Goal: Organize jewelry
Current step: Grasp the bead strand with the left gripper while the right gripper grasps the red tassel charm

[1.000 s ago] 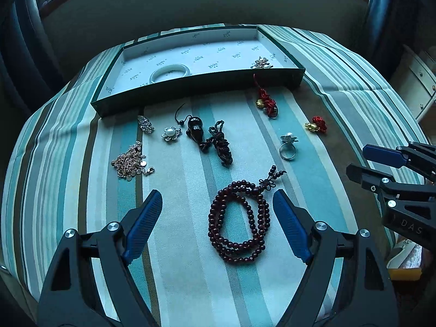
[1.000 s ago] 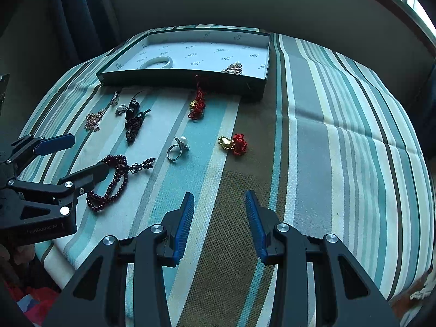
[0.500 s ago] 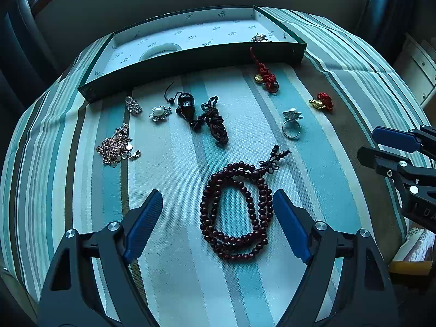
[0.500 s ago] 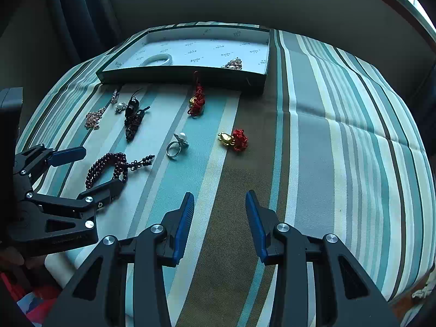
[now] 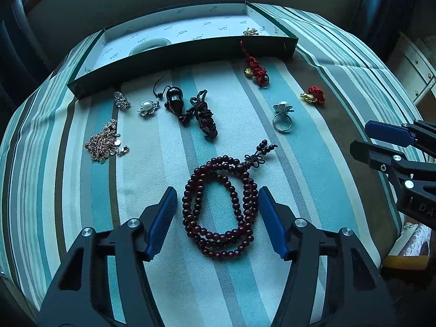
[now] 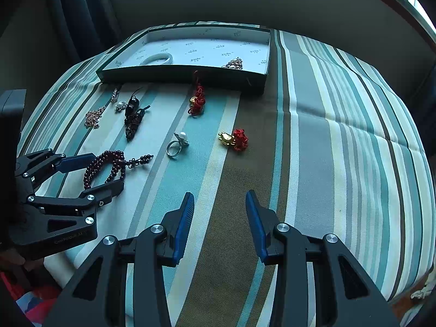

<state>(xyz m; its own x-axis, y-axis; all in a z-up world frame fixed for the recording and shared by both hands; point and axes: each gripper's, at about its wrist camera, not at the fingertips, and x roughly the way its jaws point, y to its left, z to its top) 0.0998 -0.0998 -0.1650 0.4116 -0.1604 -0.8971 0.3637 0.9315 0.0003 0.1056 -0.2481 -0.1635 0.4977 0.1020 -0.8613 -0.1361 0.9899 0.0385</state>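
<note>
The left tool [image 5: 215, 212] stood wide apart, one blue pad on each side of the dark red bead bracelet [image 5: 220, 207], which lay flat on the striped cloth of the table [image 5: 340, 62] near its front edge. I could not tell if the pads touched the beads.

The right tool [image 6: 219, 218] was also wide, holding nothing, above bare cloth near the front edge. The right half of the table was free of jewelry, so there was open room for moving.

The green tray [image 5: 177, 51] sat at the far edge, with a white bangle [image 5: 150, 46] and a small brooch [image 5: 250, 31] inside. In front of it lay a red knot charm [image 5: 256, 66], a black pendant with cord [image 5: 190, 109], a pearl flower [image 5: 148, 106], a gold chain [image 5: 105, 144], a pearl ring [image 5: 282, 117] and a gold charm with red cord [image 5: 313, 96].

The right wrist view showed the left tool from the side, with the bracelet between its fingers; the left wrist view showed the right tool at the right edge of the table, and a white drawer cabinet [image 5: 417, 68] beyond it.
</note>
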